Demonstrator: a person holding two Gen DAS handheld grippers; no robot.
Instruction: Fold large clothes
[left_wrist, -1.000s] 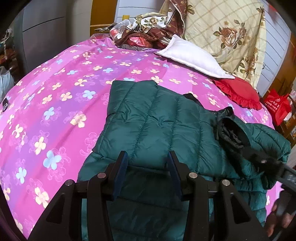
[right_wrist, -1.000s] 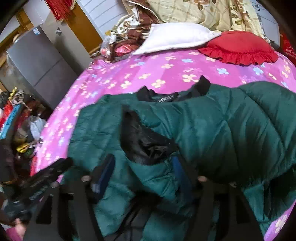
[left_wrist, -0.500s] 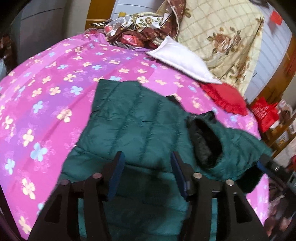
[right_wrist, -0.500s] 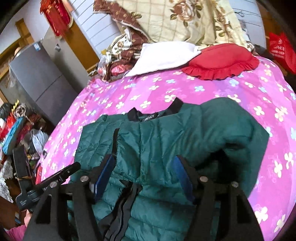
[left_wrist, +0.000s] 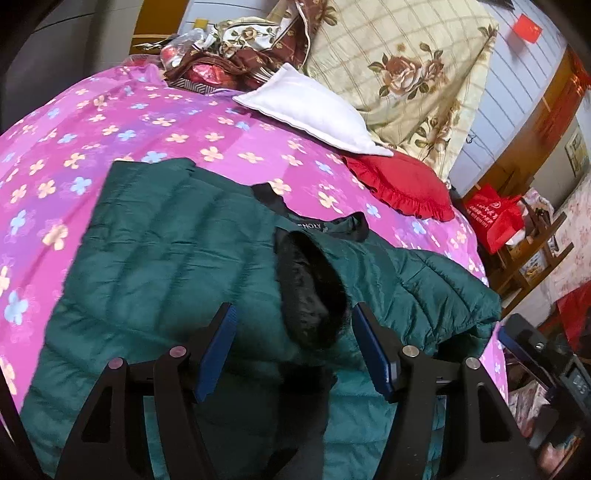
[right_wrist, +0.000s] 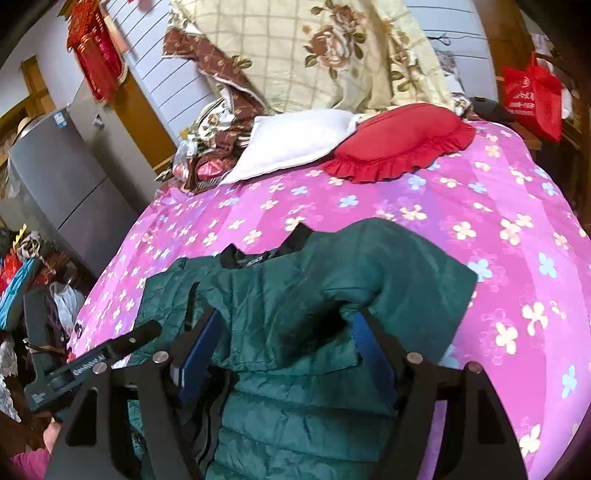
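Left tool and right tool both stand wide apart over the near jacket, gripping nothing. The green puffer jacket lies on the bed, sleeves folded inward. Recommend pinching both near hem corners evenly, then carrying them toward the far collar.

**Green puffer jacket, partly folded**

Dark green quilted puffer jacket, spread across the pink flowered bed. Black collar toward the pillows. Both sleeves folded in over the body, one black furry cuff lying open on top.
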